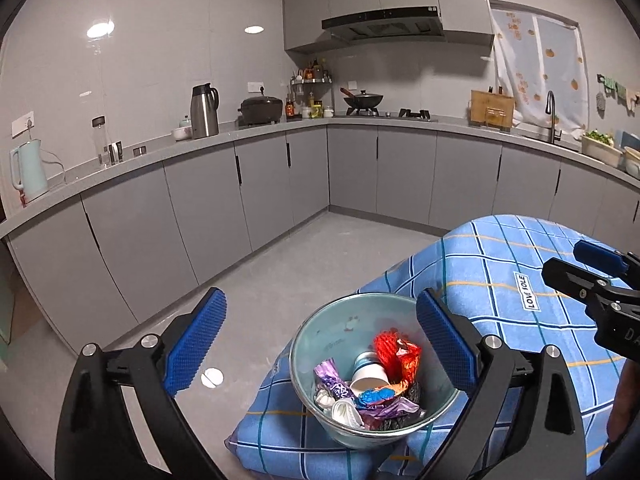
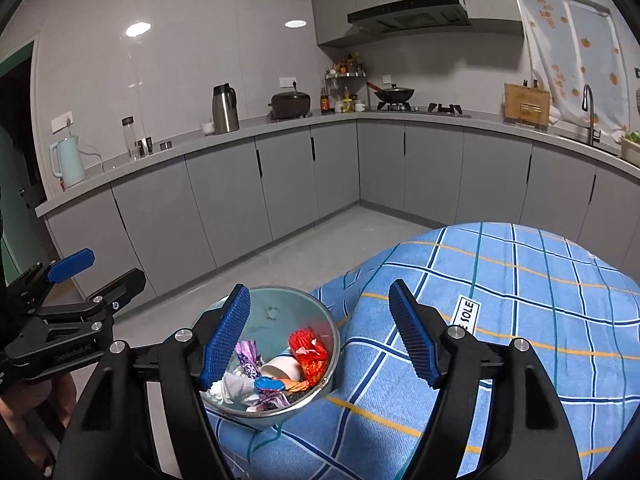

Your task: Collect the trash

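A shiny metal bowl (image 1: 372,372) sits at the near corner of the tabletop, on a blue checked cloth (image 1: 500,280). The bowl holds the trash. Inside it are a white paper cup (image 1: 370,376) lying on its side, a red crinkly wrapper (image 1: 396,356), a purple wrapper (image 1: 332,380), a small blue wrapper (image 1: 376,396) and some crumpled white bits (image 1: 344,412). All the trash seen here is in the bowl, piled toward its near side. A white label with black letters (image 1: 530,292) is sewn on the cloth past the bowl.

The left tool (image 1: 320,344) is wide open and holds nothing. The bowl shows between its blue pads (image 1: 196,340), but the pads do not touch it. The right tool (image 2: 320,336) is open too and holds nothing. From its own view, its left pad (image 2: 226,336) is in front of the bowl's left rim and hides part of it, and its other pad is over the cloth.

Beyond the table is a grey floor (image 1: 280,272) with one small white round thing (image 1: 212,378) on it. Grey cupboards (image 1: 200,208) run along the walls. On top stand a pale kettle (image 1: 28,170), a steel jug (image 1: 204,110), a black pot (image 1: 260,110) and a wok (image 1: 363,100) on the stove. A tap (image 1: 552,116) is by the curtained window (image 1: 536,64).
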Available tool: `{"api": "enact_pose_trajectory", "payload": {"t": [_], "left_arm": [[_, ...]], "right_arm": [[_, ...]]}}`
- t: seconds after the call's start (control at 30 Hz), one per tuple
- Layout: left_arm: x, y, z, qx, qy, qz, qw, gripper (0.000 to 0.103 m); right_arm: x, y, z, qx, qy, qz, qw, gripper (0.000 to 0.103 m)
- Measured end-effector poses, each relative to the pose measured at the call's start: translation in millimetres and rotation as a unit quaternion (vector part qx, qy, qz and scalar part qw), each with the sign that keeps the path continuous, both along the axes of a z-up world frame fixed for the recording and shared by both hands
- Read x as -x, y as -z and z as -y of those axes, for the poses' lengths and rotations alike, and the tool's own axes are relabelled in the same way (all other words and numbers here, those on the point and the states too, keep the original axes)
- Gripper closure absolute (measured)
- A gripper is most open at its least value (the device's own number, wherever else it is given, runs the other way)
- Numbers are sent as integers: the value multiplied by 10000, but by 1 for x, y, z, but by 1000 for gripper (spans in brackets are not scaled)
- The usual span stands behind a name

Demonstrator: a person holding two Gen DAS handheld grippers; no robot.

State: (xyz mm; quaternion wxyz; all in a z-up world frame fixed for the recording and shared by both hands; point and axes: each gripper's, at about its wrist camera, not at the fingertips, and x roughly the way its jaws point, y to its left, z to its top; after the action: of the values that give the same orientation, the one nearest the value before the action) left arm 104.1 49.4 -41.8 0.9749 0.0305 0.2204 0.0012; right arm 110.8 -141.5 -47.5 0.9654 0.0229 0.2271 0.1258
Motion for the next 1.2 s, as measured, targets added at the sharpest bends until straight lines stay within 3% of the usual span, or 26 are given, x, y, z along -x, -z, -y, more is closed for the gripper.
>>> {"api": "enact_pose_trajectory", "payload": {"t": [1.2], "left_arm": [[5, -9, -5, 36, -103, 128, 9999, 7]], "right_arm": [[5, -10, 0, -94, -48, 18, 9999, 31]]}}
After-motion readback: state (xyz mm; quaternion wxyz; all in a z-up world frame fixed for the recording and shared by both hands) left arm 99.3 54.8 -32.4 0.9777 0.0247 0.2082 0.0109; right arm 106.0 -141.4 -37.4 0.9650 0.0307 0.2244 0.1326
